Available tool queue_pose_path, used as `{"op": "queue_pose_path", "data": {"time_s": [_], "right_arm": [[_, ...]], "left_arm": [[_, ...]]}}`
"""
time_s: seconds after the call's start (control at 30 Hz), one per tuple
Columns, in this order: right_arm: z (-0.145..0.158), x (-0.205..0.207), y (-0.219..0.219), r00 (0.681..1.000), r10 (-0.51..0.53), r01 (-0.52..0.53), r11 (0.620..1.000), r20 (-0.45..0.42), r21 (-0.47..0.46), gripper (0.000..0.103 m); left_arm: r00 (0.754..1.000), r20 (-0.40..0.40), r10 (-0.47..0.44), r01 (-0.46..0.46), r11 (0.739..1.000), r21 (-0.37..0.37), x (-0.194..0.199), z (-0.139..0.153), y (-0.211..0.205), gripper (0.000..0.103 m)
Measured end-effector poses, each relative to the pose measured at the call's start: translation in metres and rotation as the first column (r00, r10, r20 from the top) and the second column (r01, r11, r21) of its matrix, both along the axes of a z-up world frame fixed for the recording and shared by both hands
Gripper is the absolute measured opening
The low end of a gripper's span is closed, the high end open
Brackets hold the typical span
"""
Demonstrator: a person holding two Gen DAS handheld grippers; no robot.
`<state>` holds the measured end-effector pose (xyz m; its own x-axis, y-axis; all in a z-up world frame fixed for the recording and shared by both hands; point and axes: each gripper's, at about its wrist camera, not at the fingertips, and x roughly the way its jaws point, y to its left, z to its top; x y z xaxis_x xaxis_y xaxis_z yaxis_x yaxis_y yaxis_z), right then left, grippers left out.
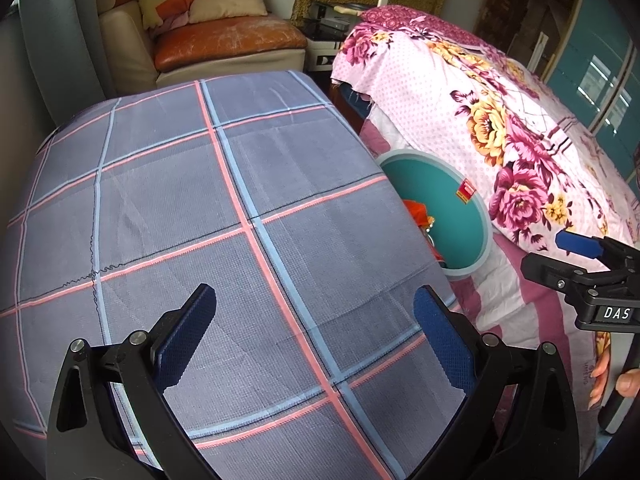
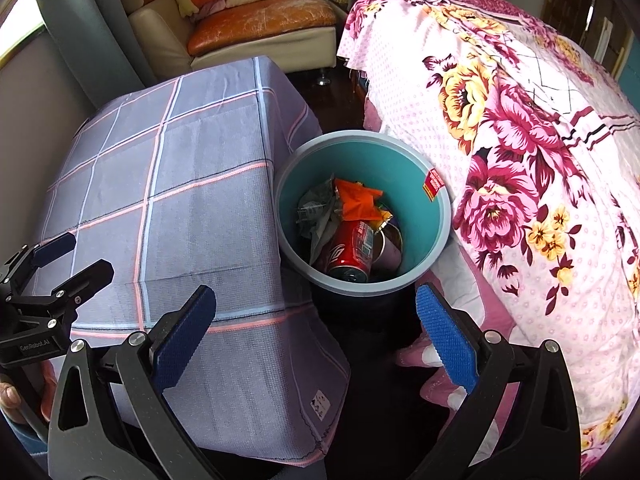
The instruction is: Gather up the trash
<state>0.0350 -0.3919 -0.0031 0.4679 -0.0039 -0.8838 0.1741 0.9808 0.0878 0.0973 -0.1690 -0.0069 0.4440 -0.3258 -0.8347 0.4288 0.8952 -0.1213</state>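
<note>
the teal trash bin (image 2: 362, 216) stands on the floor in the gap between the table draped in a grey checked cloth (image 2: 168, 184) and the bed under a pink floral bedspread (image 2: 520, 140). inside it lie a red soda can (image 2: 352, 254), an orange wrapper (image 2: 356, 200), crumpled grey paper (image 2: 316, 212) and a pale cup (image 2: 390, 248). white script runs down the can but it is too small to read; a red label (image 2: 435, 185) on the bin's inner rim carries print that cannot be made out either

the right gripper (image 2: 316, 338) hangs above and just short of the bin, its blue-padded fingers (image 2: 448, 336) spread wide with nothing between them; the bin sits straight ahead between the finger lines. in the left wrist view its body reads "das" and a hand (image 1: 624, 384) grips its handle

the left gripper (image 1: 316, 336) hovers over the bare tablecloth, its fingers also wide apart and holding nothing; the bin lies ahead and to its right, half hidden by the table edge. in the right wrist view its body reads "genrobot.ai"

behind stands a sofa (image 2: 256, 28) with an orange cushion and pillows
</note>
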Motion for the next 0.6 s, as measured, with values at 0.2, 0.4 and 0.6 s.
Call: {"op": "queue_pose_path", "data": {"time_s": [0.2,0.4,0.6], "right_arm": [[-0.001,0.004,-0.001,1.000,-0.001,0.001,1.000,-0.004,-0.001,0.096],[-0.002,0.008,-0.002,1.000,-0.004,0.004,1.000,-0.009,0.001,0.096],[-0.004,0.013,-0.005,1.000,-0.009,0.009,1.000,-0.017,0.004,0.096]], "left_arm": [[1.000,0.000,0.001,-0.001,1.000,0.007,0.003,-0.002,-0.001,0.099],[1.000,-0.002,0.005,-0.005,1.000,0.011,0.007,-0.003,-0.001,0.099],[1.000,-0.003,0.013,-0.013,1.000,0.023,0.013,-0.007,0.000,0.099]]}}
